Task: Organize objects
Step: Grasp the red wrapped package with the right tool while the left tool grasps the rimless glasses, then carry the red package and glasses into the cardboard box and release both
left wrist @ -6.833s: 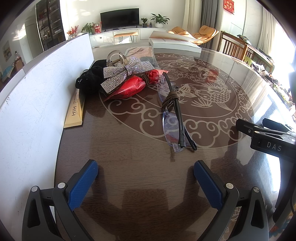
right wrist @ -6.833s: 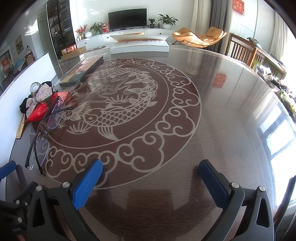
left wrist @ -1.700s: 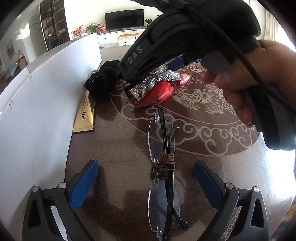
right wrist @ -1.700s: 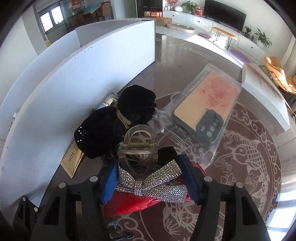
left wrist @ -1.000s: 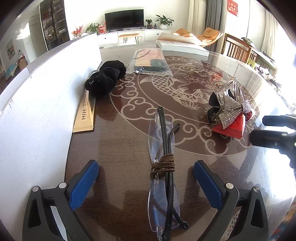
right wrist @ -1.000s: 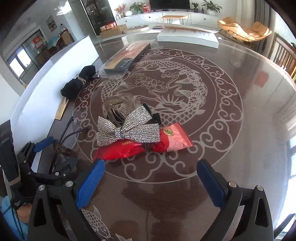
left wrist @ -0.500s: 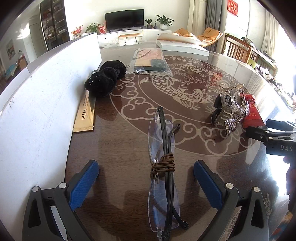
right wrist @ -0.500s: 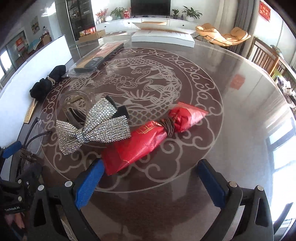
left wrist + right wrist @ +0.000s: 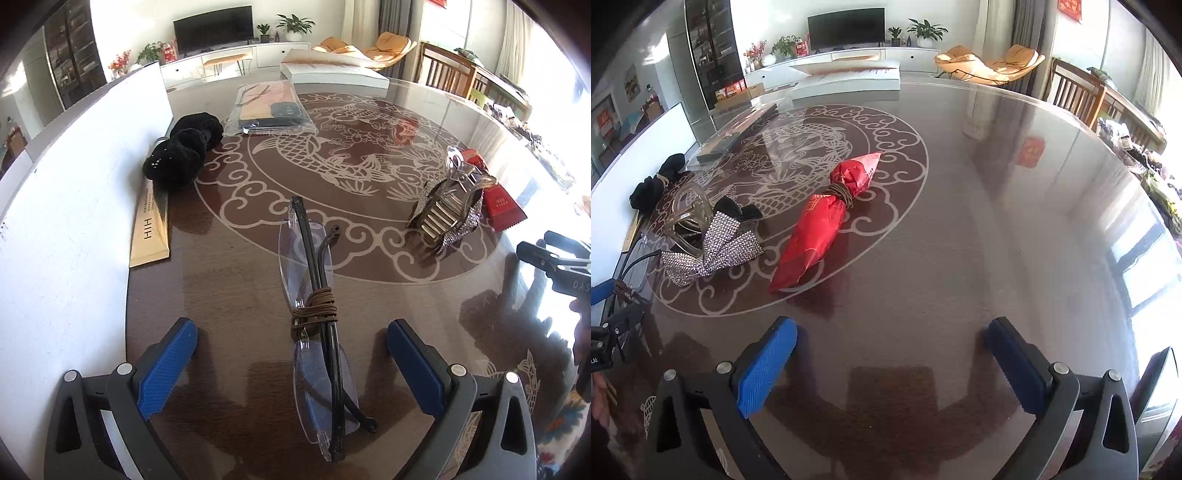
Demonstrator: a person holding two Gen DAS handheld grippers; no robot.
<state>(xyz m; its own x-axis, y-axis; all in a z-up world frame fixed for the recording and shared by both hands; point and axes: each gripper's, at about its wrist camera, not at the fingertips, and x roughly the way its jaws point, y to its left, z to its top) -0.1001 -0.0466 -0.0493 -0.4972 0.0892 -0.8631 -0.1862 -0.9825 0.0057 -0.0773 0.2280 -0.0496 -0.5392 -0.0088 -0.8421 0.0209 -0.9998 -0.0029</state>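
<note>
Folded rimless glasses (image 9: 317, 314), tied with a brown cord, lie on the table between the fingers of my open left gripper (image 9: 291, 347), untouched. A rhinestone bow hair clip (image 9: 448, 206) and a red wrapped packet (image 9: 498, 199) lie to the right. In the right wrist view the bow clip (image 9: 709, 245) and the red packet (image 9: 827, 221) lie side by side ahead and left of my open, empty right gripper (image 9: 890, 354).
A white board (image 9: 74, 192) stands along the table's left edge, with a black scrunchie (image 9: 183, 153) and a tan flat box (image 9: 149, 229) against it. A bagged phone case (image 9: 267, 109) and a white box (image 9: 332, 72) lie farther back. The round table (image 9: 1015, 221) carries a fish pattern.
The right gripper carried the bow clip and red packet from the pile by the board to the table's right side, released them and drew back. The left gripper stayed still over the glasses.
</note>
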